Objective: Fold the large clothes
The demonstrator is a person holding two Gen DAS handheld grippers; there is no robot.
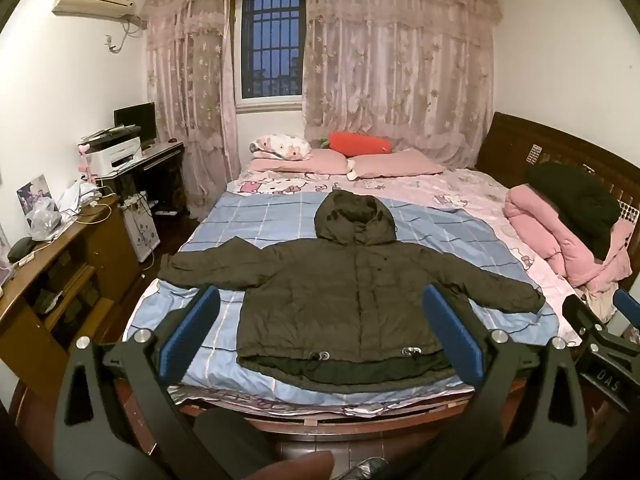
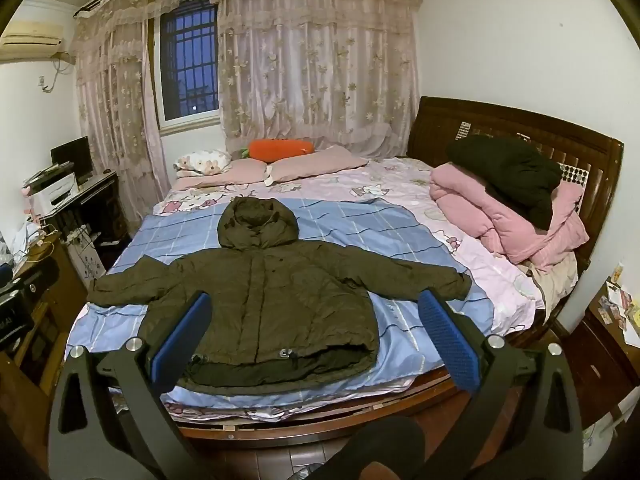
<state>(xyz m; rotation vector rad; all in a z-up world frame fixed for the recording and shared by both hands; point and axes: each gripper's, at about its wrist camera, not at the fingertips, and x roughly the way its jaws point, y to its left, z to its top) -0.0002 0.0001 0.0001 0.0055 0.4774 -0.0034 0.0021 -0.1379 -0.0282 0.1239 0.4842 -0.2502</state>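
The olive jacket lies flat on the bed, front up, hood away, sleeves spread sideways. Both the left gripper and the right gripper hang short of its hem, jaws wide and empty; each seems nearer its own sleeve.

White letters "DAS" stand on the right gripper body, seen from the left wrist view. Nothing else legible.
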